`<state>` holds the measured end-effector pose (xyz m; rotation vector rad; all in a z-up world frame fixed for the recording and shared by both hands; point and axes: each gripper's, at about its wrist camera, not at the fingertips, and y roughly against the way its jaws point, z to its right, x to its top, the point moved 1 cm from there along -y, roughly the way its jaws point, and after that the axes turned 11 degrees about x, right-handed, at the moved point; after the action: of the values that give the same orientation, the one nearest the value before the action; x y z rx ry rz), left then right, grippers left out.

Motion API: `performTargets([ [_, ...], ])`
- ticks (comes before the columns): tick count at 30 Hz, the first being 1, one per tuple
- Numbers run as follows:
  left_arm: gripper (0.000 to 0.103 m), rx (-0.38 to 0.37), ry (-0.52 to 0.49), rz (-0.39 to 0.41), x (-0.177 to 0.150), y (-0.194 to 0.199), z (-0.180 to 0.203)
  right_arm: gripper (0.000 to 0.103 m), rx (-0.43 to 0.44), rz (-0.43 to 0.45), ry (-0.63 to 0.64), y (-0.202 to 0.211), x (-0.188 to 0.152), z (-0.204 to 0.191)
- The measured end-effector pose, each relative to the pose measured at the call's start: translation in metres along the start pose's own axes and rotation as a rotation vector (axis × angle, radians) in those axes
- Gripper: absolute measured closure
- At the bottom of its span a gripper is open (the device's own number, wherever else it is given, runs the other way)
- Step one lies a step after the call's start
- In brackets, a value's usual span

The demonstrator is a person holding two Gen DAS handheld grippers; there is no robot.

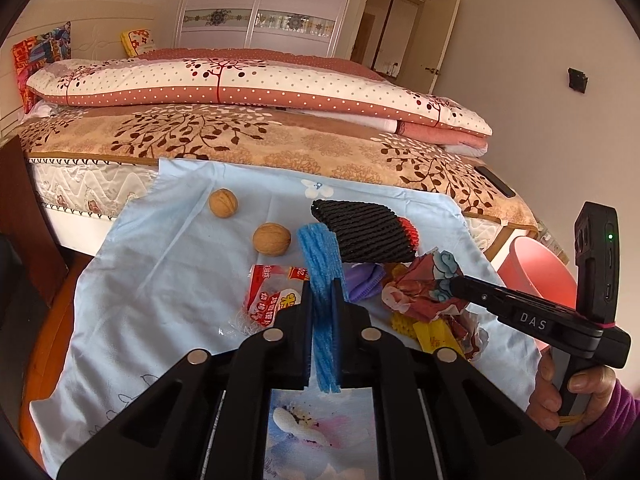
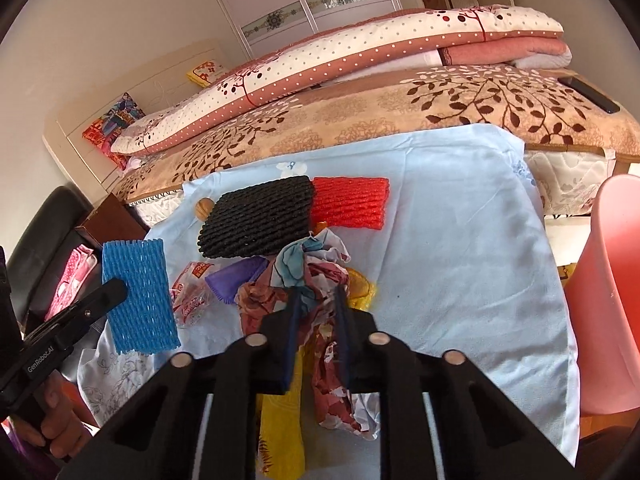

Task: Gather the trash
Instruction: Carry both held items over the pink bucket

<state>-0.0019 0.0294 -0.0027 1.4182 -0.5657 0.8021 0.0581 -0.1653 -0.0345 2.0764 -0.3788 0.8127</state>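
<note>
The red net (image 1: 409, 229) is mostly hidden behind the black net (image 1: 362, 232) in the left wrist view; one walnut (image 2: 204, 207) is largely covered by the black net (image 2: 256, 218) in the right wrist view; the pink bin (image 2: 612, 292) is cut off by the picture's edge, and its base is not seen; the print on the snack wrapper (image 1: 272, 294) is too small to be read; the yellow net (image 1: 404, 323) is mostly buried under the crumpled paper (image 1: 416, 292).
</note>
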Motion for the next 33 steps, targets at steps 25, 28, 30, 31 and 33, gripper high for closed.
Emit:
performTargets([
  [25,0.095,-0.223,-0.149,0.059,0.032,0.014,0.128,0.098,-0.148,0.331,-0.124,0.152,0.008,0.070],
  [28,0.095,-0.266,-0.193,0.069,0.033,0.014,0.157,0.098,-0.200,0.356,-0.153,0.171,0.004,0.088],
  [30,0.095,-0.296,-0.216,0.070,0.033,0.012,0.176,0.098,-0.239,0.368,-0.167,0.181,0.000,0.100],
  [31,0.095,-0.309,-0.227,0.070,0.033,0.011,0.185,0.098,-0.257,0.373,-0.173,0.186,-0.001,0.105],
  [33,0.095,-0.342,-0.251,0.059,0.032,0.008,0.204,0.098,-0.290,0.379,-0.186,0.194,-0.006,0.115],
])
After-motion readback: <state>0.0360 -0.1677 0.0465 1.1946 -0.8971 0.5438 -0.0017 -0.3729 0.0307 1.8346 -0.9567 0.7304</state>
